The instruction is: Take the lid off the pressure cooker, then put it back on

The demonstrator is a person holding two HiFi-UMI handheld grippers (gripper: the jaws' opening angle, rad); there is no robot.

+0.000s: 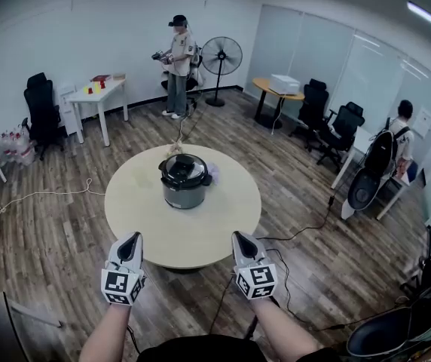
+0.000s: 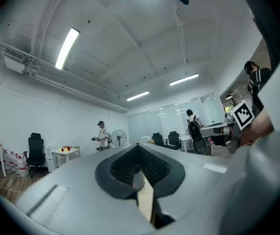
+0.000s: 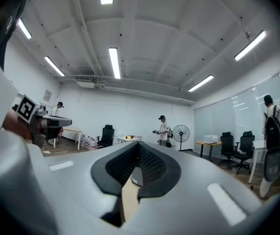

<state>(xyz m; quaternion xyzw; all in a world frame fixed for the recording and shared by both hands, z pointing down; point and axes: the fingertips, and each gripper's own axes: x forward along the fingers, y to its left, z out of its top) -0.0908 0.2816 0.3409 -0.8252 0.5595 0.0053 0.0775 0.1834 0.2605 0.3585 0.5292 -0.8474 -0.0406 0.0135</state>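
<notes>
So in the head view the pressure cooker (image 1: 184, 181) sits pretty much dead centre of the frame, in the middle of the round table (image 1: 148, 221), upright, with its dark lid (image 1: 183, 169) on top. Nothing is touching it.

Both tongs are down at the bottom of that frame, over the near edge of the table and well apart from the cooker. The left tongs (image 1: 131, 238) are lower left, the right tongs (image 1: 242, 238) lower right, both pointing level towards the cooker.

The left gripper view shows the left tongs (image 2: 139, 168) pressed together with nothing between them. Same story in the right gripper view: the right tongs (image 3: 136, 168) are pressed together and empty.

Background stuff: a person in a cap (image 1: 178, 66) stands at upper middle next to a pedestal fan (image 1: 221, 57). There's a white desk (image 1: 99, 93) with small colourful items on it at upper left, a black office chair (image 1: 41, 108) just left of that, and another person (image 1: 402, 138) at the right edge.
</notes>
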